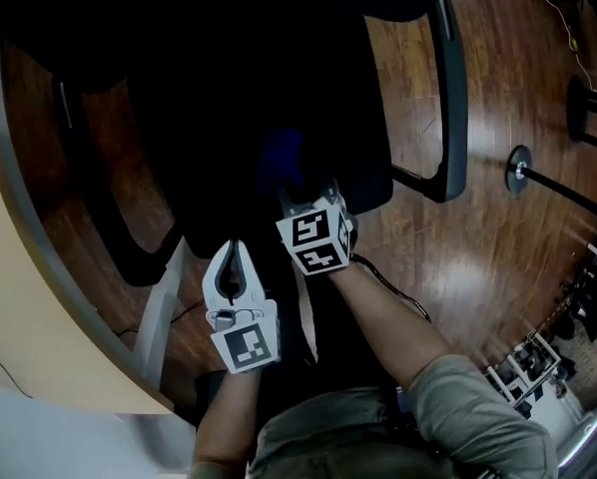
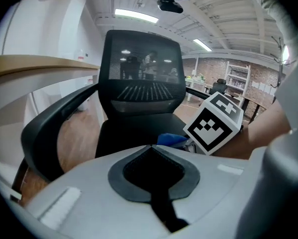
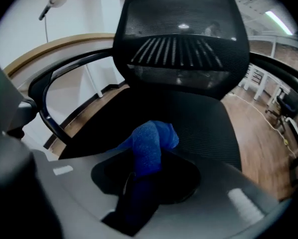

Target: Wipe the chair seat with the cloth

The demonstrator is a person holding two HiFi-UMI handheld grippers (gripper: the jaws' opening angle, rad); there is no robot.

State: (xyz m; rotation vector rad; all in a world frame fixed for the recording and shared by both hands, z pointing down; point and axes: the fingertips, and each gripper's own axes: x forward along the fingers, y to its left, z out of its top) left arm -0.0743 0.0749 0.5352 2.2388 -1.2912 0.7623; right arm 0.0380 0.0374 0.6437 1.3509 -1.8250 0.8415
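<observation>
Wooden floor [image 1: 448,247] lies under the work area, and a pale curved desk [image 1: 19,297] runs along the outer side of your left gripper.

Left gripper [image 1: 235,249]: the fingers are clenched tip to tip with nothing between them. It sits nearest your body, back from the right gripper's fingers and apart from them. In its own view the front edge of the chair seat [image 2: 134,128] lies just ahead of the fingertips. The right gripper's marker cube [image 2: 214,123] stands ahead of them on the right.

Right gripper [image 1: 300,186]: the fingers are grasping the cloth [image 3: 151,143]. It is blue and bunched into a roll that sticks out past the fingertips and curls over at its end. The rest of it runs back between the pads into shadow. In the head view the cloth [image 1: 282,153] shows as a dim blue patch just beyond the fingertips, over the front part of the seat. Whether it presses on the seat surface cannot be told from these views.

Beyond the cloth, the black mesh seat spreads out to both sides of the right fingers. Farther on stands the black mesh backrest [image 3: 181,44], upright. A black armrest [image 1: 450,98] curves along the outer side of the right fingers, and another armrest [image 2: 54,128] lies to the left of the left fingers.

Farthest off, the left gripper view shows ceiling strip lights [image 2: 136,16] and shelving [image 2: 238,78] against a brick wall.
</observation>
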